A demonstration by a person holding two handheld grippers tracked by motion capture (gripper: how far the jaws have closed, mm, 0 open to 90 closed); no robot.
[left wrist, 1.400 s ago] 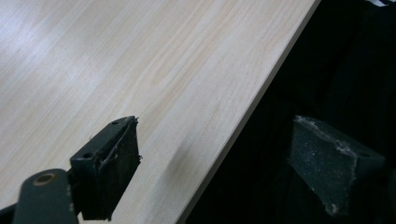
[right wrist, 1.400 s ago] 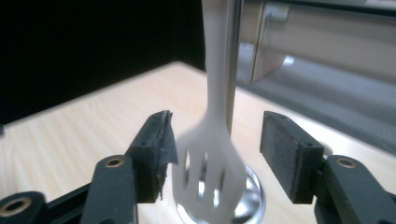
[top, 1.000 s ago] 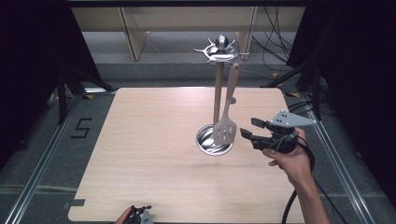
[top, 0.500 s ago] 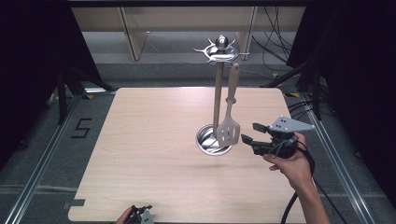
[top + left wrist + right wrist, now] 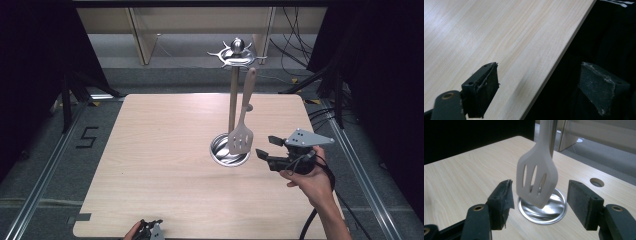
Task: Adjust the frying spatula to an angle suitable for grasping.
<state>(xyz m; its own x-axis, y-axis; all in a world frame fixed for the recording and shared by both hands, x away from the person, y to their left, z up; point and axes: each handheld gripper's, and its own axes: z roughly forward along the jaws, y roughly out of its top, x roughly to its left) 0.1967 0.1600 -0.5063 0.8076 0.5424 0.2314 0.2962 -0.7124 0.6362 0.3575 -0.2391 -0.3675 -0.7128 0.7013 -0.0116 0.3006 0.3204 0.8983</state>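
One pale wood table, dark curtains around; both grippers' jaws spread.

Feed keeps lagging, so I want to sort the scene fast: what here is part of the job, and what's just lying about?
Likely in the job (a guess):
- slotted spatula, hanging from the rack
- metal utensil rack with round base
- right tool, open, facing the spatula's blade

Just about:
- left tool, open at the table's near edge
- cable hole in the table
- floor cables

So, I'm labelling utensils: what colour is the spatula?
Pale beige, with slots in its blade; the spatula shows best in the right gripper view.
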